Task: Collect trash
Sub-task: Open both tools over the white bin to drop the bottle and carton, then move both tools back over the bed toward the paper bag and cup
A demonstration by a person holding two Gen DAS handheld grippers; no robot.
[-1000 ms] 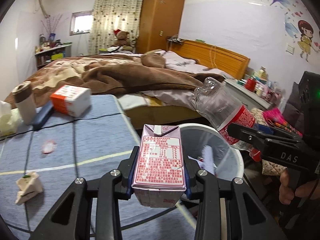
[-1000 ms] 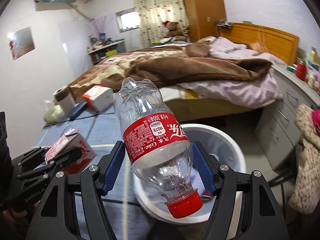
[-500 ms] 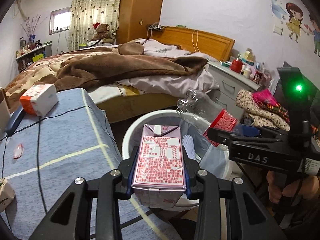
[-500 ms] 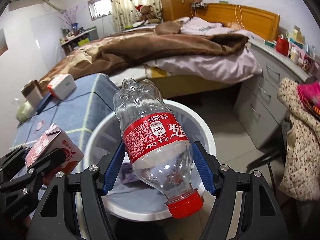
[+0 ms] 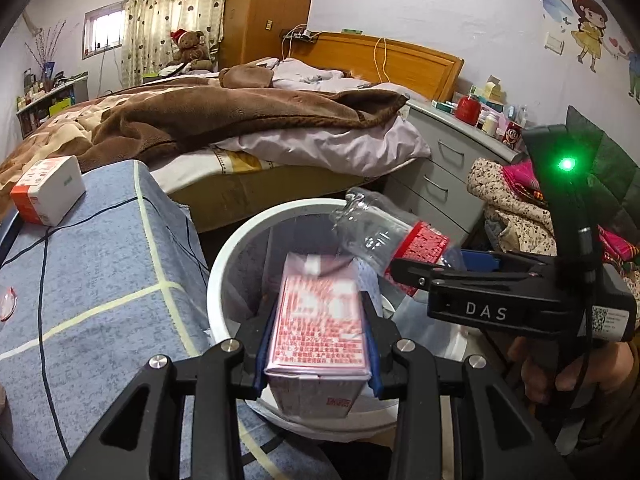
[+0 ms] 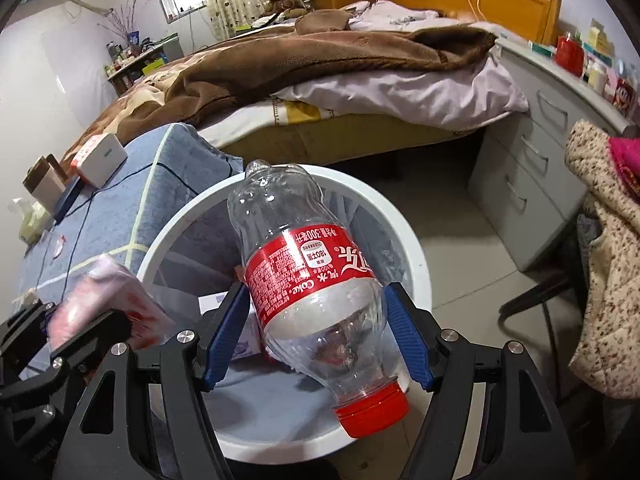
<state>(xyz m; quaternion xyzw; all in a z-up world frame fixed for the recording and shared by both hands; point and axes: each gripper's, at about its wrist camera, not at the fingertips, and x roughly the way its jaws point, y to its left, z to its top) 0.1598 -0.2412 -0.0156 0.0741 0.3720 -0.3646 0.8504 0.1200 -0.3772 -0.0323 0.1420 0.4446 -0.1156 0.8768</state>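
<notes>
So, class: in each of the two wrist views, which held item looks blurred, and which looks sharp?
Left wrist view: the milk carton is smeared and its print unreadable; the bottle is slightly soft. Right wrist view: the bottle is crisp with a legible label, while the carton at the left edge is blurred.

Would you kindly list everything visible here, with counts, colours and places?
Trash bin: one, white, on the floor beside the blue cloth.
Milk carton: one, pink, over the bin.
Plastic bottle: one, clear with red label and cap, cap toward camera, over the bin.
White box: one, orange-ended, on the blue cloth.
Bed: one, brown blanket, behind.
Drawer unit: one, grey, right.
Left gripper: holds the carton.
Right gripper: holds the bottle.
</notes>
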